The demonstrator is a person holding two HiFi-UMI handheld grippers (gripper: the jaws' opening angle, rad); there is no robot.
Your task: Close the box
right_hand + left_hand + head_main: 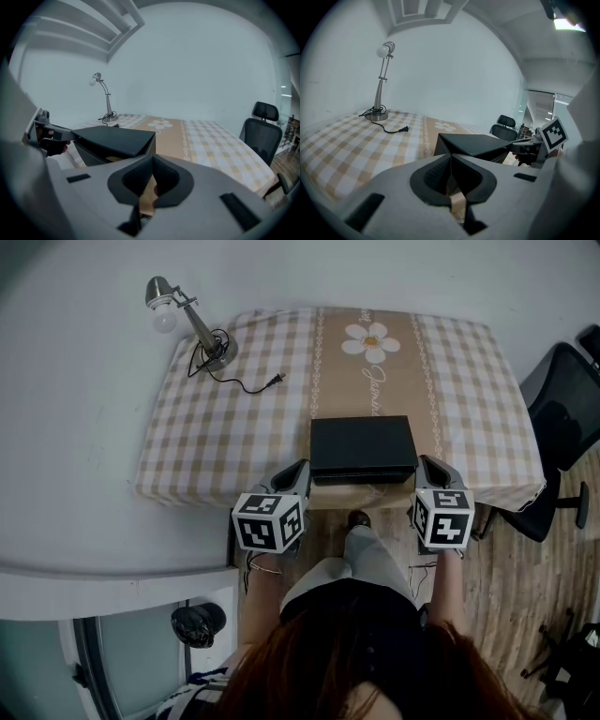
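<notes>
Fingers (433,177) of the left gripper (451,161) are pressed together and empty, as are those of the right gripper (152,163). Both point forward over the bench's (234,427) near edge, just beside the ends of the box (364,448). It sits mid-edge, long axis along that edge, lid slightly raised.

The head camera looks steeply down from above the person (356,652) onto the worktop (234,427), with the black box (364,446) near its front edge. The cameras on the left claw (298,472) and right claw (427,468) sit low at that edge, close to the box, looking across to the wall (454,70). All three see the box and lamp (183,320); each claw camera sees the other claw.
</notes>
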